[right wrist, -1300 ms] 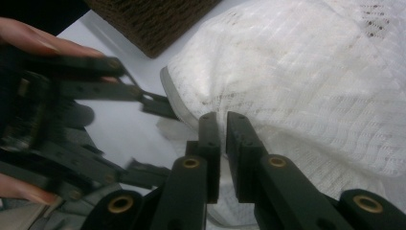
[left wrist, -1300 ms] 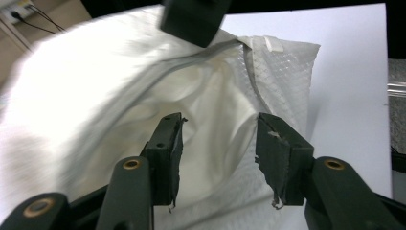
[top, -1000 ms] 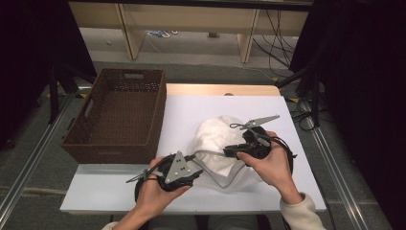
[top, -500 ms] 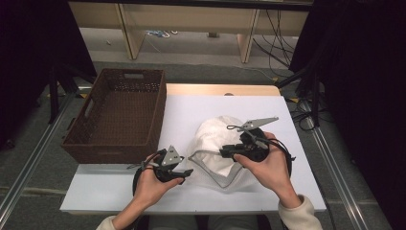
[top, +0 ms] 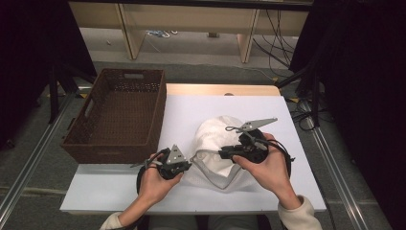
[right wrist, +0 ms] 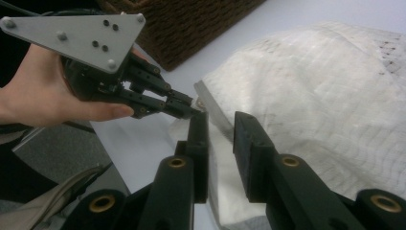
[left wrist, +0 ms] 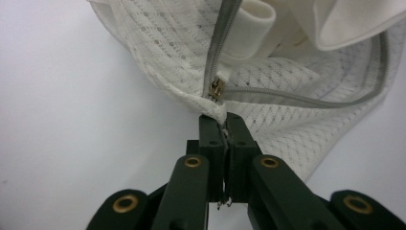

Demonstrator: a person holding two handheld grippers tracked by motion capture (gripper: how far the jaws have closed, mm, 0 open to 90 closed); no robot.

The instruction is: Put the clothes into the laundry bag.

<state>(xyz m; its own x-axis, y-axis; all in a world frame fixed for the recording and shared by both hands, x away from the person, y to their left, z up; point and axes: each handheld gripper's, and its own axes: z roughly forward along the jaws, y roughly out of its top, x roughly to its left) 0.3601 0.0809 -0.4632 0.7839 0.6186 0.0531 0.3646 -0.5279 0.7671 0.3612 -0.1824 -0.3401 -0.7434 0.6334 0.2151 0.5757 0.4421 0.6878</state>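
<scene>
Mesh bag (top: 218,143) lies centre of white table (top: 191,115), basket (top: 119,115) to its left. Left gripper (left wrist: 225,125) clamped shut on bag corner by zipper pull (left wrist: 215,90), likely anchoring. Right gripper (right wrist: 221,125) part open, jaws astride zipper edge, fabric between, pads not pressing.

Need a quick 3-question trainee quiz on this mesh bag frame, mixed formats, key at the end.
1. True or false: the left gripper is shut on the corner of the white mesh bag beside the zipper pull.
2. The wicker basket stands where in the high view? A) left of the bag B) right of the bag C) on the bag
3. What lies between the right gripper's jaws?

Key: 1 true; 2 A; 3 the bag's zippered edge, though whether the pads press on it cannot be told.
</scene>
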